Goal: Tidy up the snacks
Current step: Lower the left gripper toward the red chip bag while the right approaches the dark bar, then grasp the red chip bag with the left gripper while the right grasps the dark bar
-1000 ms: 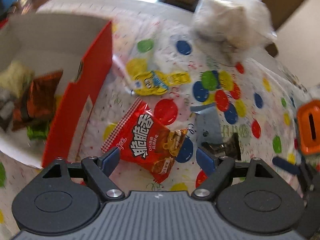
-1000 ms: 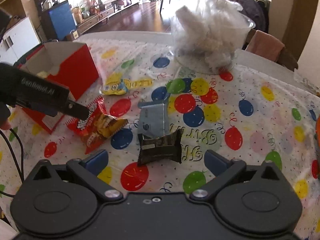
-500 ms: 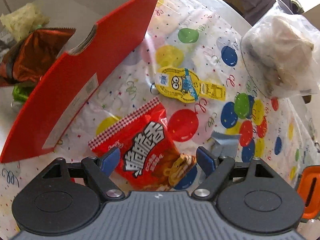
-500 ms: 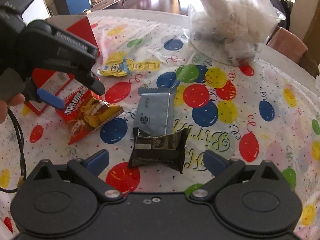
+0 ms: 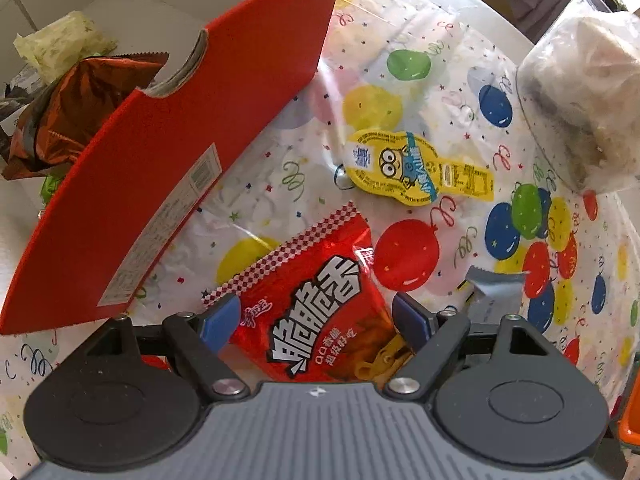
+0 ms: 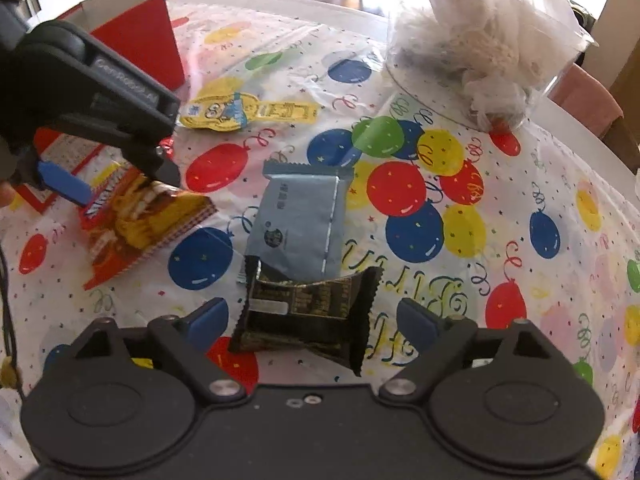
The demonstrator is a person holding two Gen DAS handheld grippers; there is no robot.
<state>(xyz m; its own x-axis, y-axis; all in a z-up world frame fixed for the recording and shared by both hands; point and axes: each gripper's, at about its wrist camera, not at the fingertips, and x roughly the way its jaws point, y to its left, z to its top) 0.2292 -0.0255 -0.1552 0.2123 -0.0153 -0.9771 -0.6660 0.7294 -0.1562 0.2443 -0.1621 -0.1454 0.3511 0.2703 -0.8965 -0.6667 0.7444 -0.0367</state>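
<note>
Grippers spread over snacks on the balloon tablecloth point(image 6: 500, 92).
Left gripper point(image 5: 316, 322) straddles the red snack bag point(image 5: 320, 312) beside the red box point(image 5: 168, 184); right gripper point(image 6: 312, 314) straddles the dark wrapper point(image 6: 308, 312), far from any edge.

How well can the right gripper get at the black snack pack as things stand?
Probably well: the right gripper is open, its fingers on either side of the black snack pack, nothing between. The grey pack touches only the far edge.
</note>
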